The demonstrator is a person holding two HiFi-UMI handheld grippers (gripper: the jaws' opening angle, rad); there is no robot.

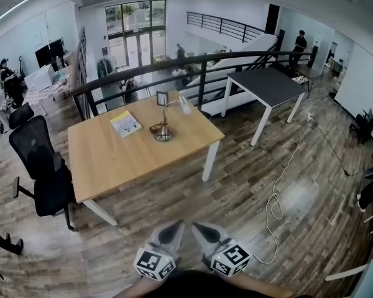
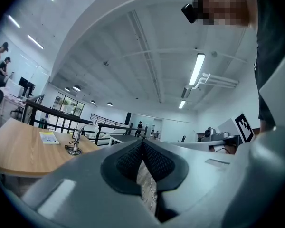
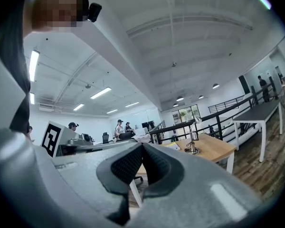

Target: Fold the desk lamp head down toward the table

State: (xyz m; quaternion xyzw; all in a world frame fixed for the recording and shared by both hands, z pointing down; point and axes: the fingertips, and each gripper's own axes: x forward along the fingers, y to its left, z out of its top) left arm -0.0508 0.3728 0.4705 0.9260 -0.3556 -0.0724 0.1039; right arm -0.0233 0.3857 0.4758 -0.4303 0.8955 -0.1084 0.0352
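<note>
**Lamp waits across the room, both grippers shut**

The desk lamp (image 1: 163, 126) stands upright near the far edge of a pale wooden desk (image 1: 105, 160). Its head (image 1: 184, 104) is raised and reaches out to the right of the stem. What looks like its cord lies coiled by the round base (image 1: 162, 136), and a yellow booklet (image 1: 125, 123) sits just to its left. A black office chair (image 1: 40, 166) is drawn up at the desk's left end.

The person is well apart from all this, across a stretch of wood floor (image 1: 236, 191). The left hand-held gripper (image 1: 171, 233) and the right hand-held gripper (image 1: 206, 233) are carried side by side, low and level. Each gripper's own view shows its dark pads meeting at the tips with nothing between them, so both are closed and empty. In both views the lamp is only a small figure on the distant desk.

The fold has not begun, and the step in hand looks to be the approach. It would go best by walking to the near side of the desk and spreading the jaws before reaching in, not at the lamp itself.

The lamp looks slight and could tip or slide. One gripper would do well to steady the base or stem while the other takes the head. The head should be eased down slowly at its joint, clear of the cord, until it tilts toward the desk.
</note>
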